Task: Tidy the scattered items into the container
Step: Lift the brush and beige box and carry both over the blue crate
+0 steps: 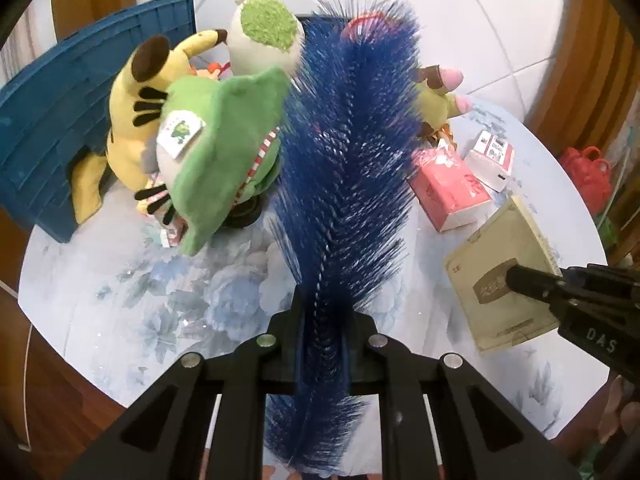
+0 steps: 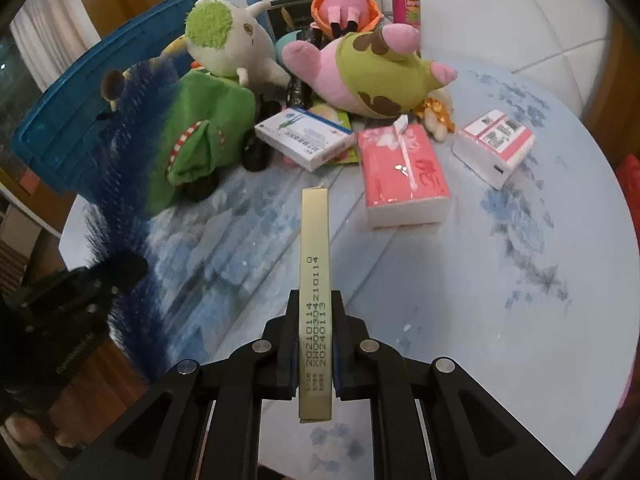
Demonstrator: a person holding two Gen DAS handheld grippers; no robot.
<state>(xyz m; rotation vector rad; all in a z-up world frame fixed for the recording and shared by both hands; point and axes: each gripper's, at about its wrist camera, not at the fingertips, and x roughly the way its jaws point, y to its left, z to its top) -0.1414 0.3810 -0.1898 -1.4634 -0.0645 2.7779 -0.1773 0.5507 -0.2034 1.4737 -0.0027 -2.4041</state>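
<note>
Right wrist alone shows printed digits on beige box (image 2: pixel 315 304)

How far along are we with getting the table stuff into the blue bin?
Done: cannot tell; the blue bin interior is hidden. In hand: the left gripper is shut on the blue brush, and the right gripper is shut on the flat beige box. Left: the green plush, pink plush, pink tissue pack, medicine box and small white-pink box remain on the table.
</note>
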